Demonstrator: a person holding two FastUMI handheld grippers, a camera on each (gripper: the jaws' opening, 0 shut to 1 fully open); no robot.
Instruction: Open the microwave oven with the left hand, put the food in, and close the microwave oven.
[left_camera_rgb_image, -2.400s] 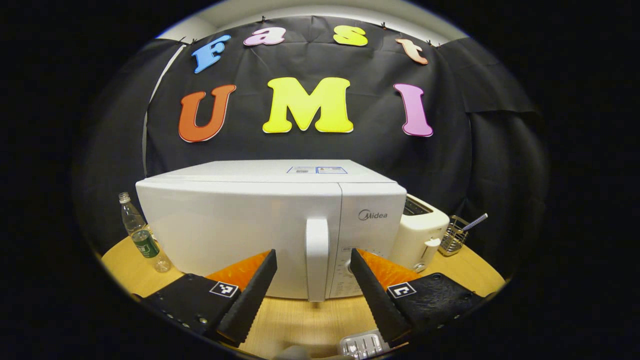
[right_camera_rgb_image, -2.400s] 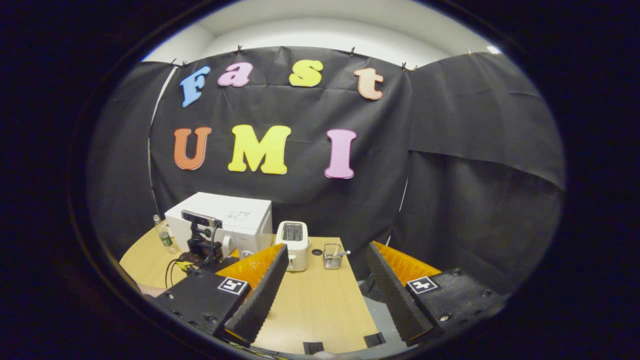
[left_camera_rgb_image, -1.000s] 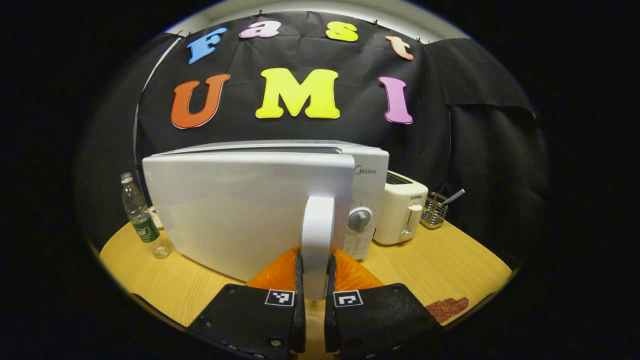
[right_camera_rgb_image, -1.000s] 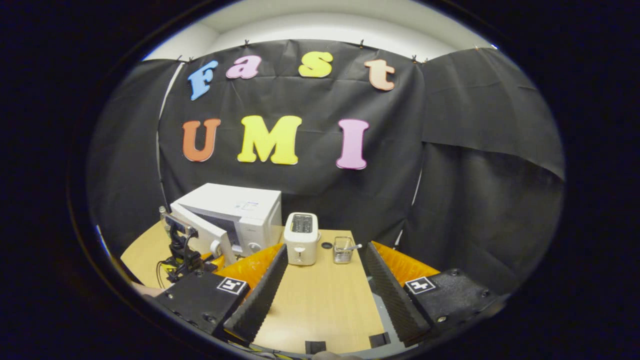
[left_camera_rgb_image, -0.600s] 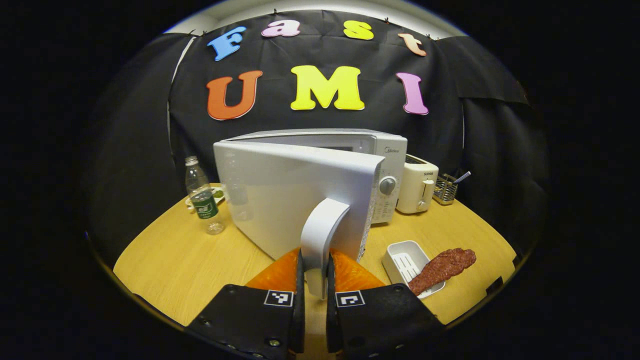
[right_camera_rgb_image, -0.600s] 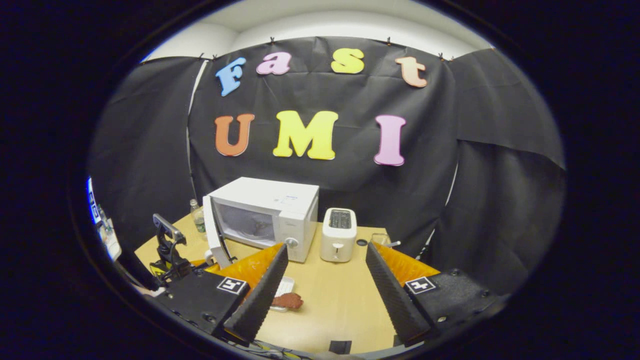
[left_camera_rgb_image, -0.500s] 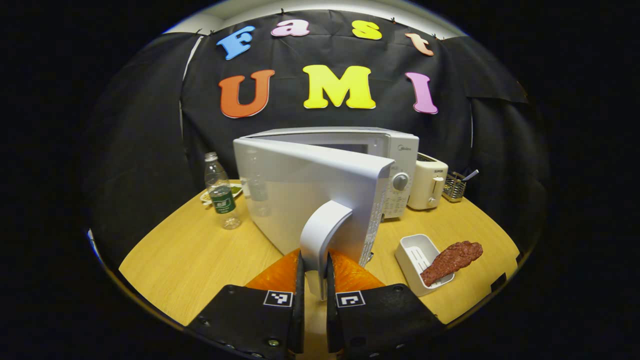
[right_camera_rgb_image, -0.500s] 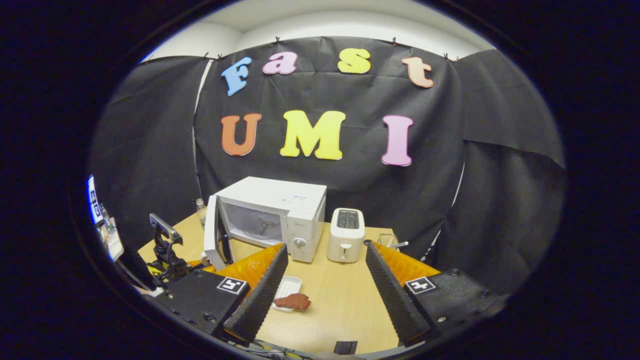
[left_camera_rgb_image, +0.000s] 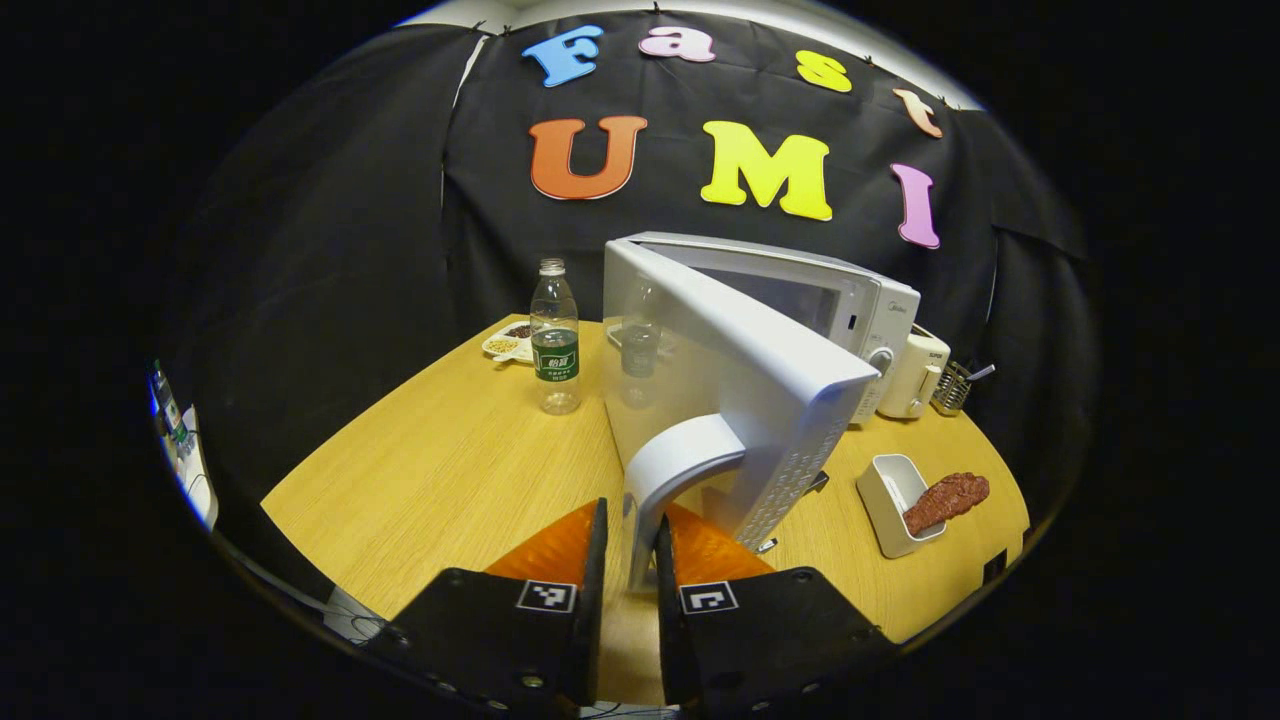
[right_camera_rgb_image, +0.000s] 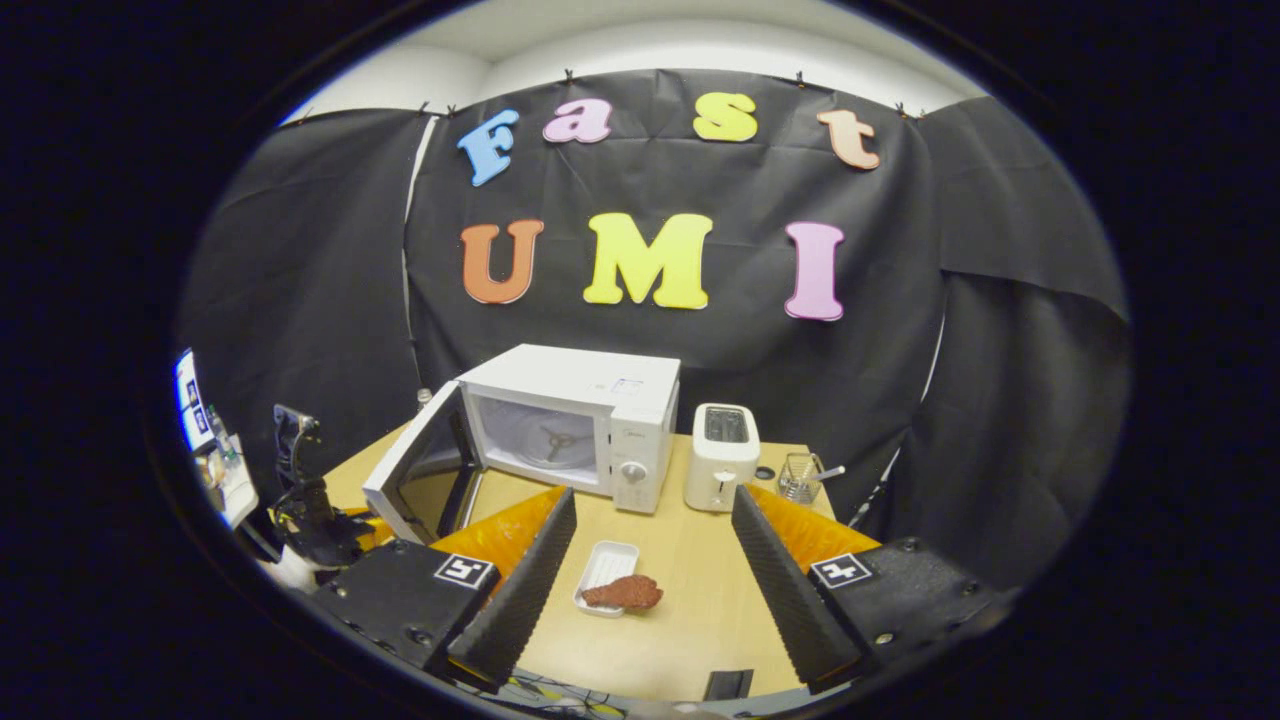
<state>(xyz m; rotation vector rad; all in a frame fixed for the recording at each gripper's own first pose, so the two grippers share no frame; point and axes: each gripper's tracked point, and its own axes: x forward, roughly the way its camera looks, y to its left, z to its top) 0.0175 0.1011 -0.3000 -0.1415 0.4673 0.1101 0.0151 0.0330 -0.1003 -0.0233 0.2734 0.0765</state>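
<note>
The white microwave (right_camera_rgb_image: 580, 405) stands on the wooden table (right_camera_rgb_image: 690, 610) with its door (left_camera_rgb_image: 720, 370) swung wide to the left, its cavity and turntable hub showing in the right gripper view. My left gripper (left_camera_rgb_image: 627, 560) is shut on the door's white handle (left_camera_rgb_image: 672, 465). A reddish-brown piece of food (right_camera_rgb_image: 625, 592) lies half on a small white tray (right_camera_rgb_image: 605, 566) in front of the microwave; the food (left_camera_rgb_image: 945, 500) sits at the right in the left gripper view. My right gripper (right_camera_rgb_image: 650, 570) hangs open above the table's front, with nothing between its fingers.
A white toaster (right_camera_rgb_image: 722, 455) and a wire holder (right_camera_rgb_image: 800, 478) with a utensil stand right of the microwave. A water bottle (left_camera_rgb_image: 555, 340) and a small dish (left_camera_rgb_image: 510, 342) sit left of the open door. A second camera rig (right_camera_rgb_image: 300, 500) shows at the far left.
The left gripper closed on the handle and pulled the door from shut to wide open, swinging leftward. The right gripper stayed open while its view turned toward the microwave and the food.
</note>
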